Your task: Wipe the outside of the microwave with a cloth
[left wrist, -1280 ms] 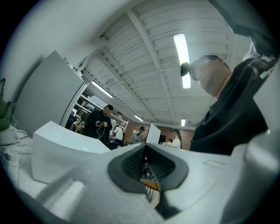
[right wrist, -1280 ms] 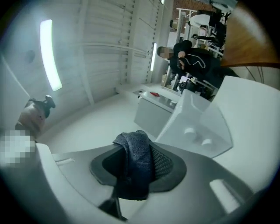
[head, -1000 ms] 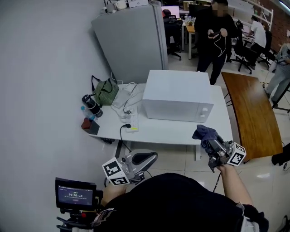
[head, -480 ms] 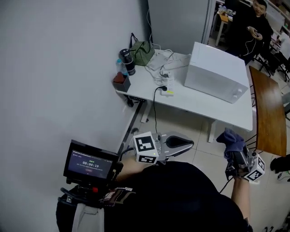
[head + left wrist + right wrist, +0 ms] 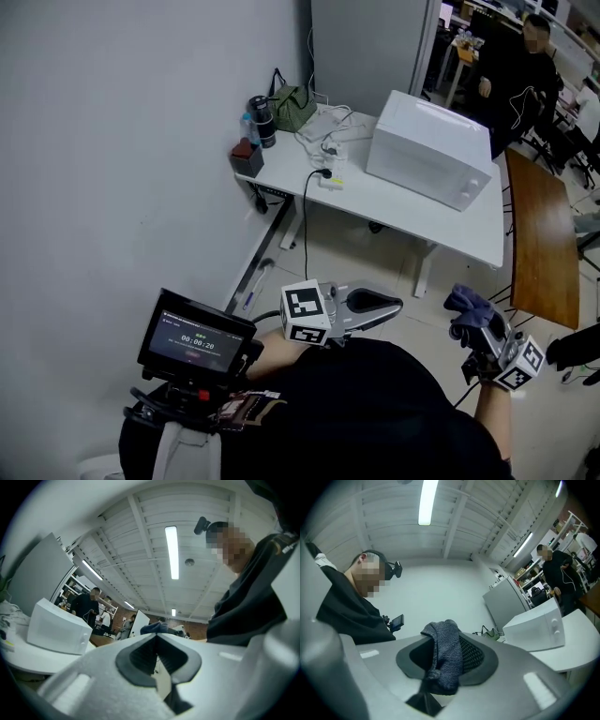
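Two grippers were held low near body. Left gripper (image 5: 386, 305) had jaws pressed together, nothing between. Right gripper (image 5: 476, 330) was clamped on blue-grey cloth (image 5: 466, 301). Farther off, white microwave (image 5: 427, 150) sat on white table (image 5: 394, 214), well apart from both. Person (image 5: 514, 70) stood beyond.

White microwave (image 5: 427, 150) upright on desk (image 5: 469, 236), blue-grey knit cloth (image 5: 445, 653) (bunched) clamped in jaws of right gripper (image 5: 473, 323), well apart.

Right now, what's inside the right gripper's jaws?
A dark knitted cloth is pinched between the jaws of the right gripper and bunches up above them. Its lower end is covered down in the gap between the jaws, so how far in it runs cannot be seen.
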`<state>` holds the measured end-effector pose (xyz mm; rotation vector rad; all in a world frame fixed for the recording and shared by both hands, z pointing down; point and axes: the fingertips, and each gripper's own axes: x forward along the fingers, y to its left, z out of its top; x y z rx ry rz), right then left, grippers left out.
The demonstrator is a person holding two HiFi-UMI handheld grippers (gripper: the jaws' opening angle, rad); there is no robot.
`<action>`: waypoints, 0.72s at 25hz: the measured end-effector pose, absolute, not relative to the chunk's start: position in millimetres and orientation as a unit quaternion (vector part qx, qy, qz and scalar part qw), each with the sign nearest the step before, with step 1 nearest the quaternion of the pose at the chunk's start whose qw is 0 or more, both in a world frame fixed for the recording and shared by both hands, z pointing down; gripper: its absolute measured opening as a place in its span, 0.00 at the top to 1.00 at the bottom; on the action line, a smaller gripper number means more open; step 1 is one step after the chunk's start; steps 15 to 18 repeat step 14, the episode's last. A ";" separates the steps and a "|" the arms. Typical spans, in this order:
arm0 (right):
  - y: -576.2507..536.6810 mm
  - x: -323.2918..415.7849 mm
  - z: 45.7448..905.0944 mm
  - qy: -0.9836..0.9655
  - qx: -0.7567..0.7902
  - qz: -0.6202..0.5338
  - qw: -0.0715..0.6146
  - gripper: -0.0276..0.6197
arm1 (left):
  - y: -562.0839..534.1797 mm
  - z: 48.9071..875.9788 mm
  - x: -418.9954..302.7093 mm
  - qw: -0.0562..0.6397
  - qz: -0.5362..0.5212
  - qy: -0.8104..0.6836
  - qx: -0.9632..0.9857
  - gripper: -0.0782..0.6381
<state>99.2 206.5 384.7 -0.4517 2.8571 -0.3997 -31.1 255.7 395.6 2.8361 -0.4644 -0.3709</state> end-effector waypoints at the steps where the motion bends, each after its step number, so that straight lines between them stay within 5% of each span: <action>1: 208.7 104.6 385.3 0.973 -0.155 -0.132 0.112 0.77 | 258.2 395.4 -25.4 0.120 -0.126 -0.156 0.972 0.89; 18: 231.9 81.4 383.0 0.984 -0.098 -0.112 0.097 0.77 | 283.6 394.4 -27.5 0.115 -0.126 -0.188 0.967 0.88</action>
